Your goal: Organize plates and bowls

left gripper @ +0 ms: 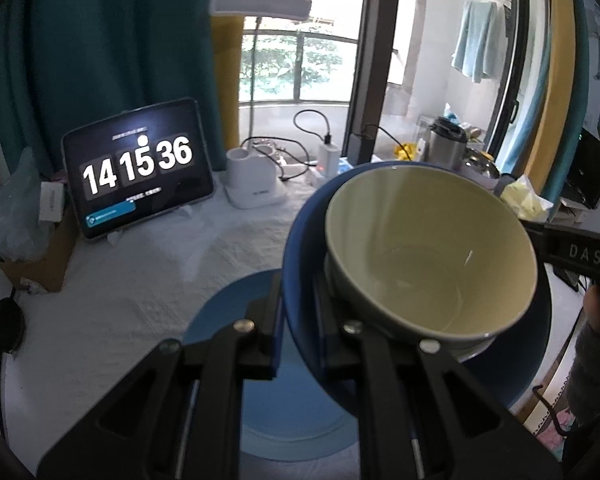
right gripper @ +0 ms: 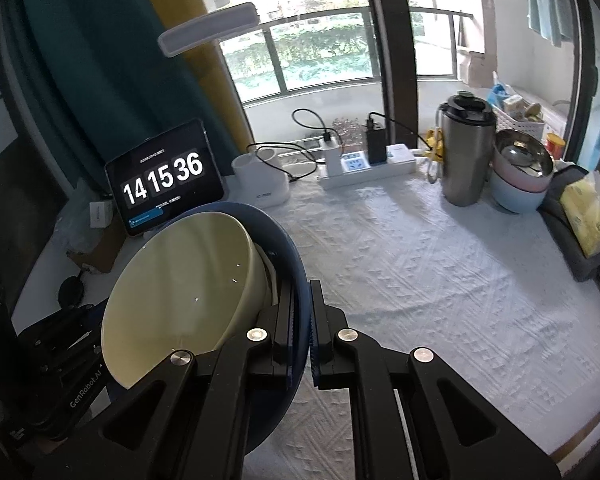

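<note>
Pinching opposite rims, the left tongs (left gripper: 296, 332) and right tongs (right gripper: 300, 340) carried a hard, likely breakable blue plate (left gripper: 300, 248), its loose cream bowl (left gripper: 428, 248) aboard, above the desk (right gripper: 440, 280).

Two blue plates (left gripper: 300, 280) (left gripper: 236, 320), one cream bowl (left gripper: 428, 248), one tablet (left gripper: 138, 168), one steel flask (right gripper: 466, 152).

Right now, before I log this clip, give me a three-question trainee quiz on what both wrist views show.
1. True or false: both grippers clamp the rim of the same dark blue plate.
2. What sits on that plate? A) steel flask B) cream bowl C) tablet
3. What lies on the white cloth under the left gripper?

Key: 1 true, the right gripper pinches the opposite rim. 2 B, the cream bowl. 3 A light blue plate.
</note>
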A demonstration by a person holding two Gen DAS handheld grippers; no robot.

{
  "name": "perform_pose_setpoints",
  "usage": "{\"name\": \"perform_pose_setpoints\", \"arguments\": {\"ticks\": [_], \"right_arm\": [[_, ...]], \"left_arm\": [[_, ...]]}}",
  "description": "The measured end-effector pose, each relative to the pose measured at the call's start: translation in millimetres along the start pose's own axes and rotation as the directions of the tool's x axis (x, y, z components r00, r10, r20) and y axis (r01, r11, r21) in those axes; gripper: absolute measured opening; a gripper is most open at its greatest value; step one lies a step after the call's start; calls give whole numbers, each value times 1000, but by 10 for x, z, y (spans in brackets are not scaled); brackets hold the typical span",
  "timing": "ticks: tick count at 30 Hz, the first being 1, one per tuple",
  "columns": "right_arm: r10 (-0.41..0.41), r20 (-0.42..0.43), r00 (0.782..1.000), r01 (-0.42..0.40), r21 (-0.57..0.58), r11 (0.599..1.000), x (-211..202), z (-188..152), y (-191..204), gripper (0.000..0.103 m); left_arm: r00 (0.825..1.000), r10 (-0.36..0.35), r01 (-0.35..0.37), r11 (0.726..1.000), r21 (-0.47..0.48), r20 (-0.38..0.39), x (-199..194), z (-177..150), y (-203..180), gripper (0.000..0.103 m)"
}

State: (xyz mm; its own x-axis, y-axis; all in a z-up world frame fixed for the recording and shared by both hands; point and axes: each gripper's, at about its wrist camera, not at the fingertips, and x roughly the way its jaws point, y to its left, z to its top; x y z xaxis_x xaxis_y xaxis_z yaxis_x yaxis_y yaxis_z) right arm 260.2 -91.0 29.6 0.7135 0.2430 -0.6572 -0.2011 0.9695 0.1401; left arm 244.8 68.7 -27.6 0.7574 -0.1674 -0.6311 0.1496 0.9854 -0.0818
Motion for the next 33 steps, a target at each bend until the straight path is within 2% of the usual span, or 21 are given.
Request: {"name": "perform_pose_setpoints", "arguments": {"ticks": [22, 33], "right_arm": [[35, -73, 997, -39, -52, 998, 531, 36, 546, 9], [47, -109, 993, -52, -52, 997, 787, -10, 687, 9]], "left_arm": [[998, 51, -54, 996, -68, -44, 108, -123, 643, 11], [995, 66, -72, 994, -80, -81, 228, -200, 829, 11]]}}
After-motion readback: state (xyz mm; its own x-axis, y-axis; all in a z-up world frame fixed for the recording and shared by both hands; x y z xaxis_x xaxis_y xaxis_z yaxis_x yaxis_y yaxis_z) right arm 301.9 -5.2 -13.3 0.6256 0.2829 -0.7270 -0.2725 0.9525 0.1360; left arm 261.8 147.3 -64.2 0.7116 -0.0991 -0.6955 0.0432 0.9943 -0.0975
